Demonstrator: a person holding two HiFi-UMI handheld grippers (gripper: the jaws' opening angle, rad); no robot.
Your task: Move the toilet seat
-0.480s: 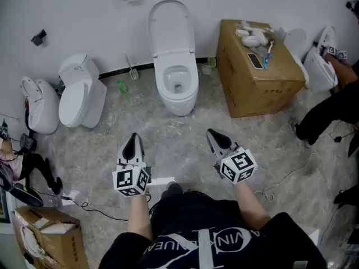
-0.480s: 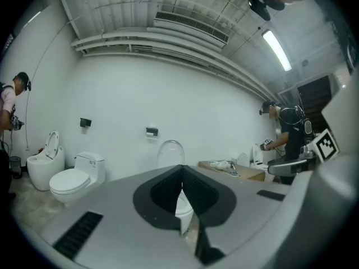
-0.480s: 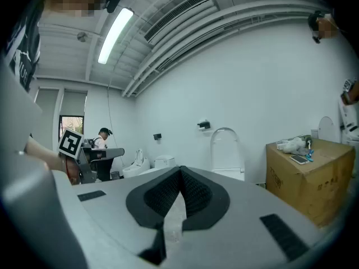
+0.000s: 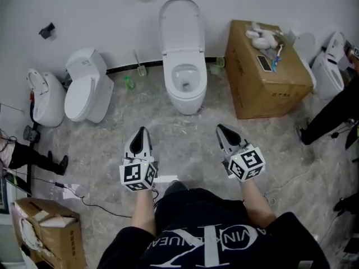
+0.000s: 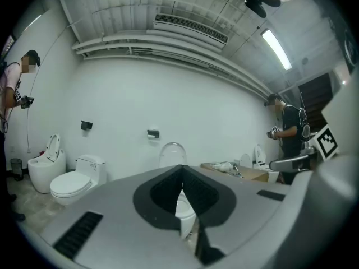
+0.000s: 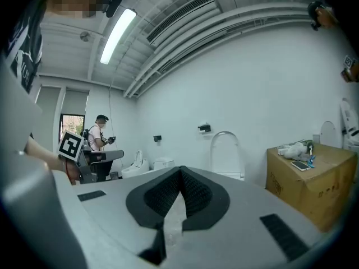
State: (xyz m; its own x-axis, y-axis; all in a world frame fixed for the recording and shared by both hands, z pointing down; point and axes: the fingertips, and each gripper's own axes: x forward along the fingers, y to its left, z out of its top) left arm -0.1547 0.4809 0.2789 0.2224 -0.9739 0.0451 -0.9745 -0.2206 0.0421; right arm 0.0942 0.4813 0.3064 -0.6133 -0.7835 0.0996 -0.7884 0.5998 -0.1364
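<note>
A white toilet (image 4: 185, 86) stands against the far wall with its lid and seat (image 4: 179, 21) raised upright and the bowl open. It also shows straight ahead as the toilet (image 5: 173, 153) in the left gripper view and as the raised lid (image 6: 225, 153) in the right gripper view. My left gripper (image 4: 141, 132) and right gripper (image 4: 220, 129) are both shut and empty. They hover side by side over the marble floor, a good step short of the bowl, pointing level at it.
A second toilet (image 4: 84, 94) with its lid down and a third one (image 4: 44, 97) stand at the left. A cardboard box (image 4: 266, 72) with small items sits right of the toilet. A toilet brush (image 4: 139, 66) leans by the wall. People stand at both sides, and cables lie on the floor.
The view has shifted slightly, so the toilet and box sit a little further right and lower. Both grippers stay shut in about the same pose.
</note>
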